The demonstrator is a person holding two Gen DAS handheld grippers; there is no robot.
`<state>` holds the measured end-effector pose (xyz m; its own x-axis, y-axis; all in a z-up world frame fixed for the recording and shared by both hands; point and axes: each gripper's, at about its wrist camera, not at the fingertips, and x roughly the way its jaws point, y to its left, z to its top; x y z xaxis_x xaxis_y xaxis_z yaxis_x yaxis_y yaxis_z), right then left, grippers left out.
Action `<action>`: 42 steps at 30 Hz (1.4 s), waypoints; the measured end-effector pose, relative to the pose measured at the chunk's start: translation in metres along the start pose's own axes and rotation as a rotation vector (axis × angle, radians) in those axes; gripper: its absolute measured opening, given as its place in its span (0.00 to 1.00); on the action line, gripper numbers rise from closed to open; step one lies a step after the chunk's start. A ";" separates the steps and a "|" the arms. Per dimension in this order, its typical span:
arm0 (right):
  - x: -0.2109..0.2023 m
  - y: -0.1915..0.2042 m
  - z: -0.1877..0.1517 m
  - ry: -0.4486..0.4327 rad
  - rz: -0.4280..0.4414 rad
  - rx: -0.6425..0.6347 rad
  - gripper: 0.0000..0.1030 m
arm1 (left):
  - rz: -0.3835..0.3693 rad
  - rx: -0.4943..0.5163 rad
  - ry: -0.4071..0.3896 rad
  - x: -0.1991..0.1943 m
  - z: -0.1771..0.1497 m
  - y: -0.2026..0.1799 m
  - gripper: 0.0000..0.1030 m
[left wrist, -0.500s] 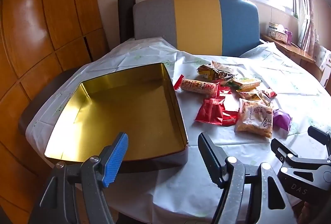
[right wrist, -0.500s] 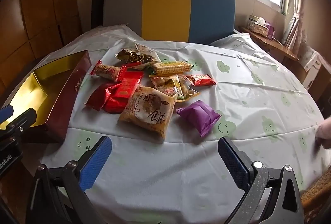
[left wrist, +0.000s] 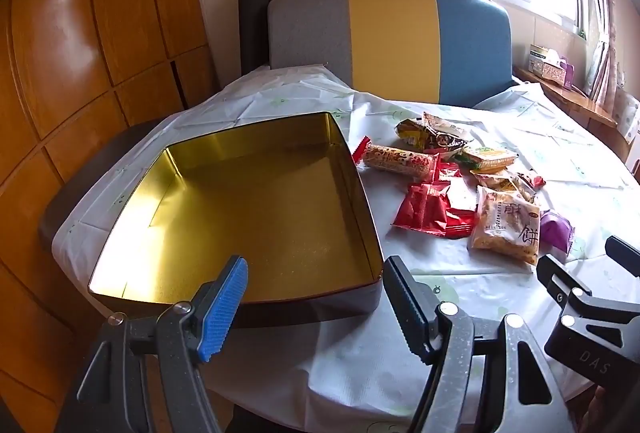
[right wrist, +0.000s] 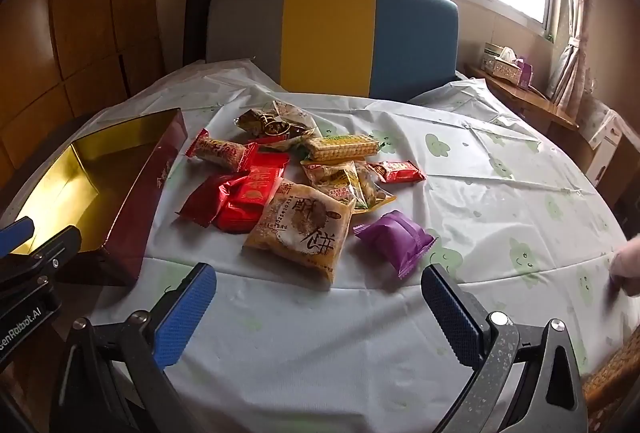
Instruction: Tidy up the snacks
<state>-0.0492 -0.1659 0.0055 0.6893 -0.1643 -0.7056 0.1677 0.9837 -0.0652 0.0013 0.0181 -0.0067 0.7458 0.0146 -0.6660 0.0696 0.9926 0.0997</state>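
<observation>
A gold-lined red tin (left wrist: 256,201) lies open and empty at the table's left; it also shows in the right wrist view (right wrist: 156,169). Right of it is a heap of snack packs: a large tan pastry pack (right wrist: 300,229), a purple pack (right wrist: 394,239), red packs (right wrist: 236,199), a striped roll (right wrist: 218,151), a wafer pack (right wrist: 344,147). My left gripper (left wrist: 316,307) is open and empty above the tin's near corner. My right gripper (right wrist: 320,307) is open and empty, just short of the pastry and purple packs.
The round table (right wrist: 500,193) has a white cloth with green prints. A grey, yellow and blue chair back (right wrist: 332,37) stands behind it. A wooden wall is at left. A shelf with a tissue box (right wrist: 500,63) is at right. A hand (right wrist: 628,267) rests at the table's right edge.
Both grippers have moved slightly forward toward the table; the snacks and tin appear a little nearer. Nothing was grasped or moved.
</observation>
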 end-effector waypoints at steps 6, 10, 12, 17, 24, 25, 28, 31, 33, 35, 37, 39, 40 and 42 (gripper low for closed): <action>0.000 0.002 0.000 -0.007 0.000 -0.009 1.00 | 0.002 0.000 0.004 0.001 0.000 -0.001 0.69; -0.001 0.001 0.000 -0.009 0.003 -0.006 1.00 | 0.005 0.002 -0.001 0.001 -0.001 -0.002 0.69; -0.001 0.001 0.000 -0.009 0.003 -0.004 1.00 | 0.005 0.002 -0.001 0.001 -0.001 -0.002 0.69; -0.002 0.000 0.002 -0.009 0.000 -0.005 1.00 | 0.003 0.002 0.000 0.001 -0.002 -0.002 0.69; -0.002 -0.004 0.007 -0.017 -0.009 -0.002 1.00 | 0.003 0.002 0.000 0.000 -0.002 -0.002 0.69; -0.002 -0.004 0.007 -0.020 -0.010 -0.002 1.00 | 0.002 0.002 0.000 0.000 -0.002 -0.002 0.69; -0.003 -0.005 0.009 -0.026 -0.013 -0.001 1.00 | 0.003 0.001 0.000 0.000 -0.002 -0.002 0.69; -0.003 -0.006 0.010 -0.029 -0.015 0.000 1.00 | 0.002 0.001 0.000 0.000 -0.002 -0.002 0.69; -0.003 -0.007 0.011 -0.031 -0.017 0.001 1.00 | 0.002 0.000 0.000 0.000 -0.002 -0.002 0.69; -0.004 -0.009 0.012 -0.035 -0.021 0.002 1.00 | 0.000 0.003 0.001 0.000 -0.003 -0.003 0.69; -0.005 -0.010 0.014 -0.038 -0.025 0.001 1.00 | -0.002 0.005 0.001 -0.001 -0.002 -0.003 0.69; -0.005 -0.011 0.016 -0.045 -0.029 -0.004 1.00 | -0.003 0.006 0.000 -0.001 -0.002 -0.004 0.69; -0.005 -0.012 0.018 -0.046 -0.028 -0.006 1.00 | -0.004 0.006 0.000 -0.001 -0.002 -0.003 0.69; -0.006 -0.013 0.021 -0.050 -0.028 -0.008 1.00 | -0.004 0.007 0.000 -0.001 -0.002 -0.003 0.69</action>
<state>-0.0410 -0.1797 0.0251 0.7190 -0.1955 -0.6669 0.1819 0.9791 -0.0909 -0.0008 0.0151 -0.0074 0.7457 0.0108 -0.6662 0.0769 0.9918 0.1022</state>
